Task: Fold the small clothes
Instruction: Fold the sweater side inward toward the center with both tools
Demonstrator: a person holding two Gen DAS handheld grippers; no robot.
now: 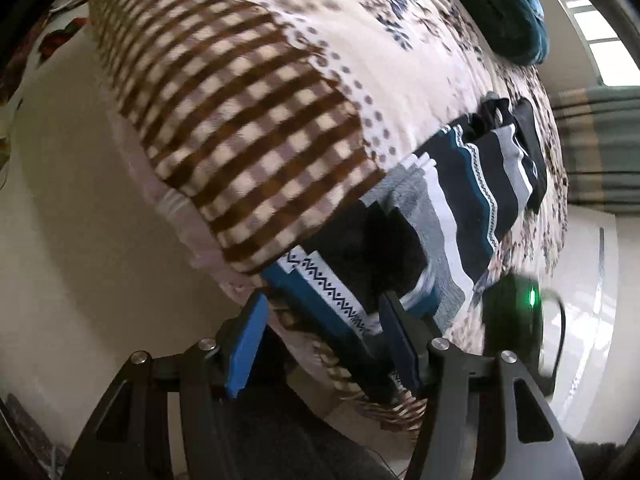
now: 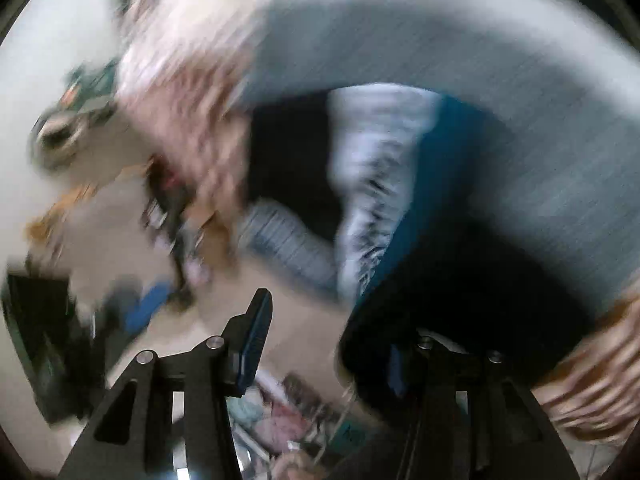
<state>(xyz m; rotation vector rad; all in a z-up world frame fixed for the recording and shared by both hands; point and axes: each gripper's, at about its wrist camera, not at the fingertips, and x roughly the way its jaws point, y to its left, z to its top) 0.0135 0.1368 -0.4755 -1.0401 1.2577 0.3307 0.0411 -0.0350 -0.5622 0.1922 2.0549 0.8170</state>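
Observation:
A small striped garment (image 1: 460, 200), black, teal, grey and white with zigzag bands, lies on a patterned blanket (image 1: 248, 120) over a bed. My left gripper (image 1: 320, 320) is open at the blanket's near edge, its blue fingers (image 1: 246, 344) standing on either side of the garment's near end. In the right wrist view, which is badly motion-blurred, the same garment (image 2: 380, 168) fills the frame close up. My right gripper (image 2: 324, 344) is open; its left finger (image 2: 254, 344) shows clearly, and dark cloth covers the right finger.
A dark teal cushion (image 1: 516, 12) lies at the far end of the bed. A black device with a green light (image 1: 516, 312) and cable sits by the garment's right. Pale floor (image 1: 68, 220) lies left of the bed; a window (image 1: 600, 32) is at far right.

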